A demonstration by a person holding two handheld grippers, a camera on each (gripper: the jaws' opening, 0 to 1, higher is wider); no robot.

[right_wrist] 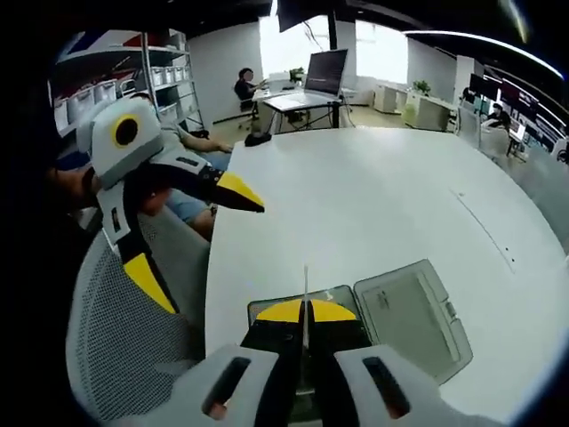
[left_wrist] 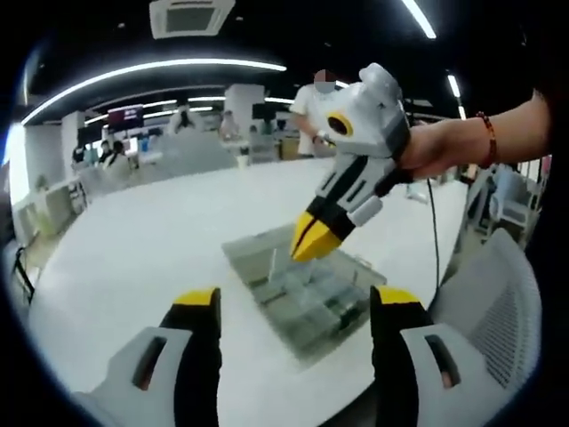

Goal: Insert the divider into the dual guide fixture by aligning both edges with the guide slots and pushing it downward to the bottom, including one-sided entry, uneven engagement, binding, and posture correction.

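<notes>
Hovering with its jaws spread wide and nothing between them, the left gripper [left_wrist: 293, 307] sits back near the table's [left_wrist: 133, 240] near edge, on the seated side by a mesh chair [left_wrist: 493, 311], and looks across at the clear fixture [left_wrist: 307, 298]. That dual guide fixture lies close to the same edge, just ahead of the left jaws and between their tips as seen in the left gripper view; beside it rests a flat clear tray or lid [right_wrist: 413, 316], touching or nearly so.

The right gripper [left_wrist: 313, 242] is the one that matters now. Its yellow tips are pinched together on the divider [right_wrist: 305, 307], a thin clear sheet seen edge-on as a pale upright line rising from between the jaws in the right gripper view. It hangs directly over the fixture, tips pointing down into it, so the sheet's long axis looks roughly vertical. Whether either edge has entered a slot is too hard to tell. Judging from this, the right gripper is nearer and should carry the push.
</notes>
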